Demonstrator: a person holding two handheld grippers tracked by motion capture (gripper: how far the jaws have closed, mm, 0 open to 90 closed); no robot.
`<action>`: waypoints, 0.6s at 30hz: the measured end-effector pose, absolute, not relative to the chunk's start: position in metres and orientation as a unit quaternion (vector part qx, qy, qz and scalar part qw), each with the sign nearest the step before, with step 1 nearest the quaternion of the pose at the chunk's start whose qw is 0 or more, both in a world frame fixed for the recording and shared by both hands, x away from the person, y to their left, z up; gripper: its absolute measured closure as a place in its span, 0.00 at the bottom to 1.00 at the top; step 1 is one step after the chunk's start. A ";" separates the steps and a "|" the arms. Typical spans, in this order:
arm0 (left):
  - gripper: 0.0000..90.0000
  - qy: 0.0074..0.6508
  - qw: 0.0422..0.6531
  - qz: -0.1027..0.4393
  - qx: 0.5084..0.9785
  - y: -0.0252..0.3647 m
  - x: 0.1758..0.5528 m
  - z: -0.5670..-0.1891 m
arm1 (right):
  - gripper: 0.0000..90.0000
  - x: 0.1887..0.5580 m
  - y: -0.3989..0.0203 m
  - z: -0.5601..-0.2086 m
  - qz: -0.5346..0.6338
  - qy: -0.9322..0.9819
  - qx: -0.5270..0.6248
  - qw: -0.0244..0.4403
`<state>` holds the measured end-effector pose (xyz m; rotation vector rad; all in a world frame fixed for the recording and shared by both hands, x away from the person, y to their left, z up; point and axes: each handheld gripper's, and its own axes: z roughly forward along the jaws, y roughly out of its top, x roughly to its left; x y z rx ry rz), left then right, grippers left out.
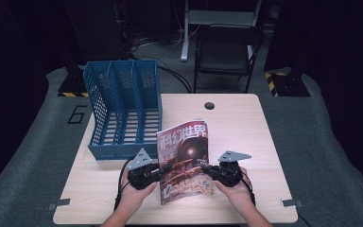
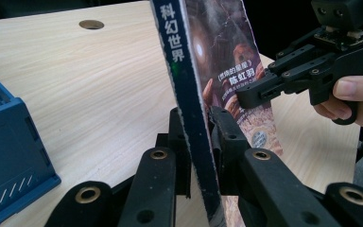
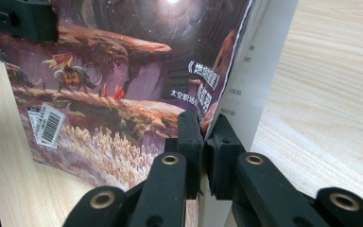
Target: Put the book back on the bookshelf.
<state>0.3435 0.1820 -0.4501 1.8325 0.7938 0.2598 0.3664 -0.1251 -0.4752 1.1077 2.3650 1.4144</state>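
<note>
Left gripper (image 1: 163, 169) clamps the magazine (image 1: 185, 158) by its spine edge, right gripper (image 1: 207, 169) pinches the opposite edge, magazine lifted and tilted at table (image 1: 246, 123) centre-front. Blue file rack (image 1: 123, 111) sits at 10 o'clock, chair (image 1: 224, 54) beyond at 12.

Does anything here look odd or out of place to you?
Only the magazine: it stands tilted above the table rather than lying flat, pinched by the left tongs at its spine and the right tongs at its open edge. The blue file rack is upright.
</note>
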 end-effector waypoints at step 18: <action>0.88 0.317 0.537 0.131 0.771 0.177 0.339 -0.447 | 0.96 0.357 -0.125 -0.466 0.483 0.785 0.360 0.148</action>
